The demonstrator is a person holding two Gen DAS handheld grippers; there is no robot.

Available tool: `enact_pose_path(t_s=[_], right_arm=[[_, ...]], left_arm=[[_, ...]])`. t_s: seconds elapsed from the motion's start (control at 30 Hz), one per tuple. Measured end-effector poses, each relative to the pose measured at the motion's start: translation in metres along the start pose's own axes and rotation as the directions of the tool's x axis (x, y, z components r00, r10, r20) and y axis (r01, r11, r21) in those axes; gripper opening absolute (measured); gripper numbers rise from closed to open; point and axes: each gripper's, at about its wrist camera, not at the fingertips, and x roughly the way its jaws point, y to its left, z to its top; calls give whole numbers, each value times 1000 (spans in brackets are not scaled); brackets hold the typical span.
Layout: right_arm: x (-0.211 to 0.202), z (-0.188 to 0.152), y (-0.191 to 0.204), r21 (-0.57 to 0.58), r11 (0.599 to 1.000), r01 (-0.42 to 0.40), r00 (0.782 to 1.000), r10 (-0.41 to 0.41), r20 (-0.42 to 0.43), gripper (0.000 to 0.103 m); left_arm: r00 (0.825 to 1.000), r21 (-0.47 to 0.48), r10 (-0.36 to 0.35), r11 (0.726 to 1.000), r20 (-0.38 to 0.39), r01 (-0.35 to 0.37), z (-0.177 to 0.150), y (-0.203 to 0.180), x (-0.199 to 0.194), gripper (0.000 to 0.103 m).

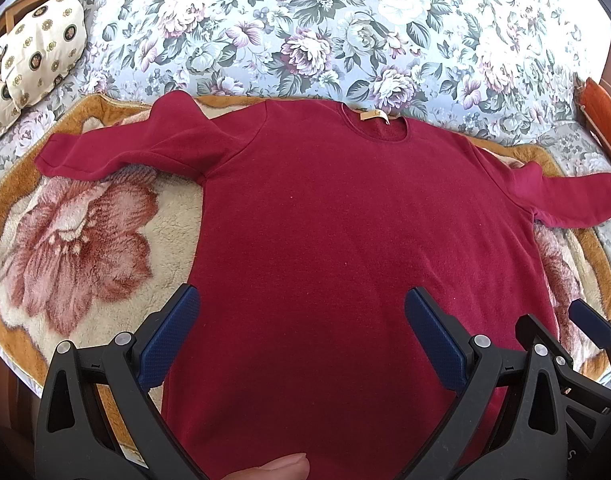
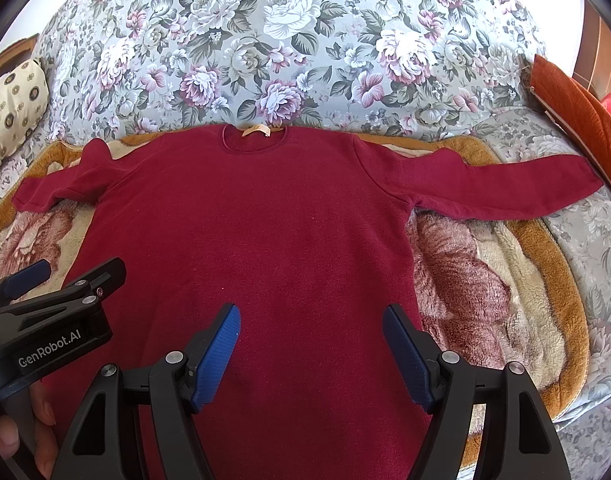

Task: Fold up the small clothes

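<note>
A dark red long-sleeved sweater (image 1: pixel 345 220) lies flat on a fleece blanket, neck away from me, both sleeves spread out sideways; it also shows in the right wrist view (image 2: pixel 257 232). Its left sleeve (image 1: pixel 117 148) is bunched near the shoulder. Its right sleeve (image 2: pixel 497 188) lies straight. My left gripper (image 1: pixel 301 304) is open and empty above the lower left of the body. My right gripper (image 2: pixel 311 320) is open and empty above the lower middle of the body. Each gripper shows at the edge of the other's view: the right gripper (image 1: pixel 585 320), the left gripper (image 2: pixel 45 276).
The sweater rests on a cream and orange fleece blanket (image 1: pixel 85 248) with a large pink flower, on a floral sofa (image 1: pixel 305 32). A cream patterned cushion (image 1: pixel 29 56) lies at the far left. An orange cushion (image 2: pixel 577 104) stands at the right.
</note>
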Motion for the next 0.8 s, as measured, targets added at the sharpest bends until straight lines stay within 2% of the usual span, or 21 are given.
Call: enact_pose_path(t_s=[0.67,0.8], right_arm=[[1,0,1,-6,1000,2,1000,-2,-8,72],[2,0,0,-3,1000,-4,1000,4,-13,72]], left_arm=[[1000,-31,-28,999,-3,28,-1,-2,-3,103],[997,-70,-81,994,-1,80,0,3,-4,103]])
